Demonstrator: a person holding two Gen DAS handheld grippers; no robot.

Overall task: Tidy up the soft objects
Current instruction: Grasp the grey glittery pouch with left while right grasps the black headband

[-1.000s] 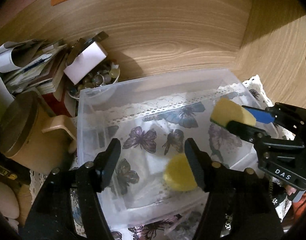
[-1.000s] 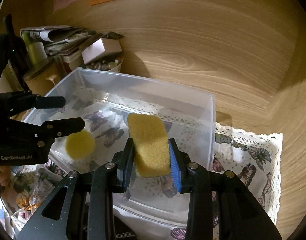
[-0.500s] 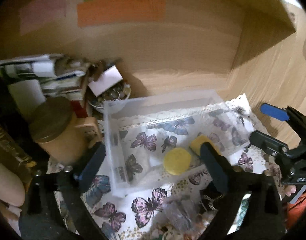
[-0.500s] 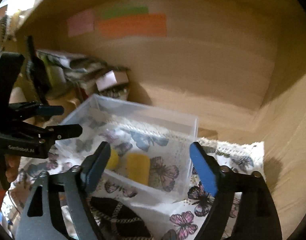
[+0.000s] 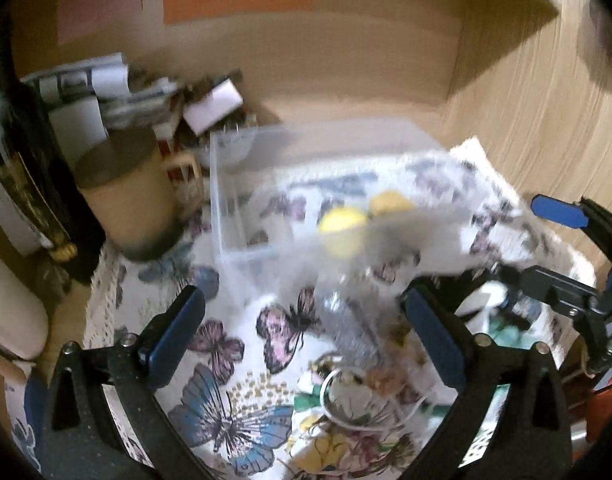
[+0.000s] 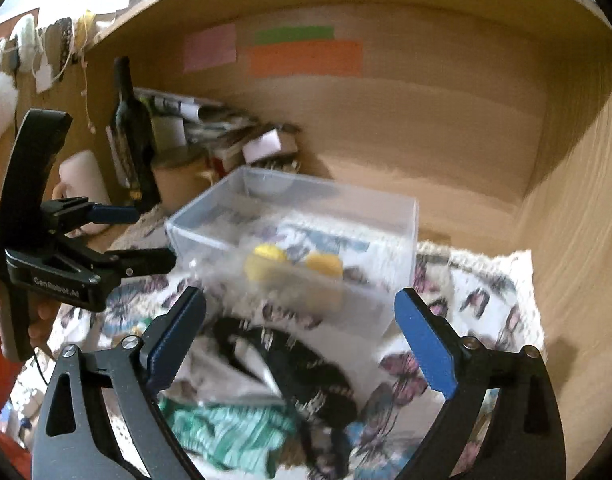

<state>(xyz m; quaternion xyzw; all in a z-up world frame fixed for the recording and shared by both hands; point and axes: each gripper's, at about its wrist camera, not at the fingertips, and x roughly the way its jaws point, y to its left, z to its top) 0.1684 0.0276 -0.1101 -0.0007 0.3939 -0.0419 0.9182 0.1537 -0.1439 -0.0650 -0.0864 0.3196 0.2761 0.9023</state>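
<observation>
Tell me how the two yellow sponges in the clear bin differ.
The left sponge is brighter lemon yellow; the right sponge is a duller orange-yellow. The left one looks rounder and larger from here, though blur hides exact shapes. Both lie side by side inside the bin, free of either gripper.

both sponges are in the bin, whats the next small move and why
Probably lower the right gripper, jaws wide open and empty, toward the black patterned fabric just below it. Both yellow sponges already sit in the clear bin, while that soft piece lies outside.
</observation>
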